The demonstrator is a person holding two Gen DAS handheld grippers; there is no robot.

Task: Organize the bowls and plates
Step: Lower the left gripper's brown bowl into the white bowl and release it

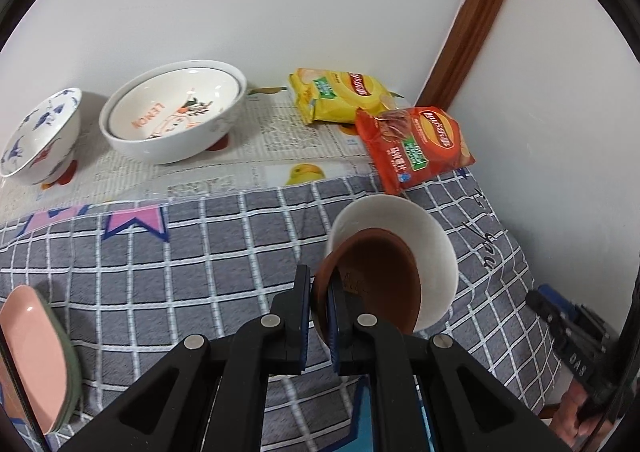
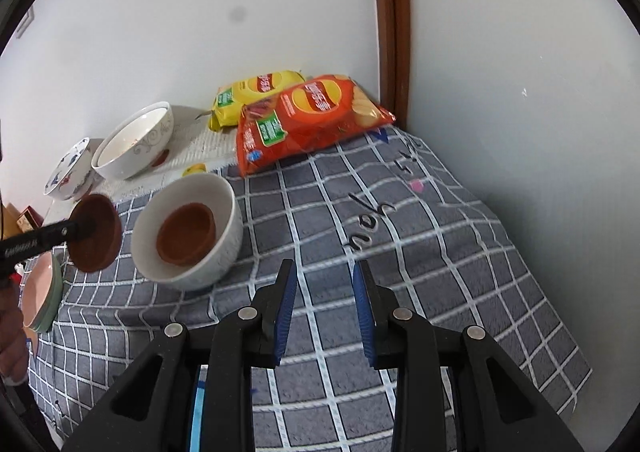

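The left claw (image 1: 319, 306) is clamped on the rim of a small brown bowl (image 1: 376, 284), held tilted above the grey checked cloth (image 1: 200, 252) that covers the bench. In the right wrist view this brown bowl (image 2: 96, 232) hangs clear of the cloth, just left of a white bowl (image 2: 188, 228) that sits on the cloth with a second brown bowl (image 2: 186, 234) nested inside it. From the left wrist view the held bowl overlaps the white bowl (image 1: 424, 248) behind it; whether they touch cannot be told there.

The right claw (image 2: 325, 294) stands partly parted with nothing between its blue pads (image 2: 286, 312), over bare cloth to the right of the white bowl.

At the far left, on a printed paper sheet (image 1: 260, 156) against the wall, stand a large white bowl marked LEMON (image 1: 176, 116) with another bowl nested in it, and a blue-patterned bowl (image 1: 40, 132) tipped on its side. Far right, near the corner and the brown door frame (image 1: 476, 20), lie a yellow crisp bag (image 1: 340, 92) and an orange crisp bag (image 1: 416, 144), the orange one lapping over the yellow and resting just behind the white bowl. At the near left edge lies a pink plate (image 1: 32, 356) stacked on a green one.
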